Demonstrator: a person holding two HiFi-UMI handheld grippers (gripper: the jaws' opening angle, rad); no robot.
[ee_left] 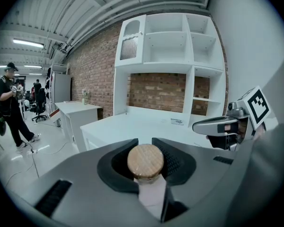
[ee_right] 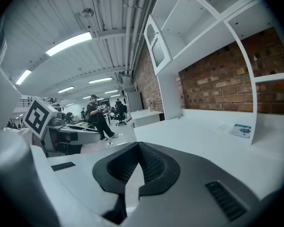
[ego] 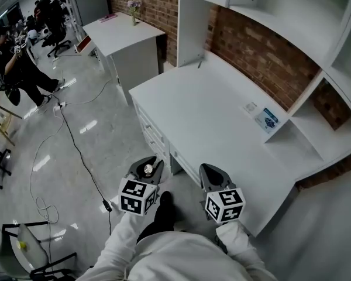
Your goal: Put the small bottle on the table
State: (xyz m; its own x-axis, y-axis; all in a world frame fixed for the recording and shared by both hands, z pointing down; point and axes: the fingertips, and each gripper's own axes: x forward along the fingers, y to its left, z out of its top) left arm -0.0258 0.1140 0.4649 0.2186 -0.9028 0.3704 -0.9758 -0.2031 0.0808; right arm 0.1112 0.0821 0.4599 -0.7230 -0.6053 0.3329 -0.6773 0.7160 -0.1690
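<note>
Between the jaws of the left hand-held gripper (ee_left: 143,141) sat the small bottle (ee_left: 145,162), upright, with a pale body and a round tan cap. Both ribbed pads pressed against it just under the cap, so the jaws were clamped on it and partly apart. In the head view this hand-held gripper lay at about 7 o'clock from the middle of the frame. It held the bottle in the air in front of the drawers (ego: 154,134), short of the white surface (ego: 210,116) and not resting on it.

The right hand-held gripper (ego: 207,168) lay at about 5 o'clock, just beside the left one, with its tips over the front edge of the surface. Its own view showed the two tips together, with nothing between them.

On the surface at about 3 o'clock lay a small booklet (ego: 267,120), close to the upright of the white shelf unit (ego: 263,4) that rose in front of the brick wall (ego: 263,54). A second table (ego: 123,31) stood at 11 o'clock, well apart, with a vase (ego: 133,9) near its far edge. At 10 o'clock a person (ego: 17,63) in dark clothes stood on the glossy floor (ego: 88,127) — a black cable (ego: 76,151) trailed across it towards 7 o'clock.
</note>
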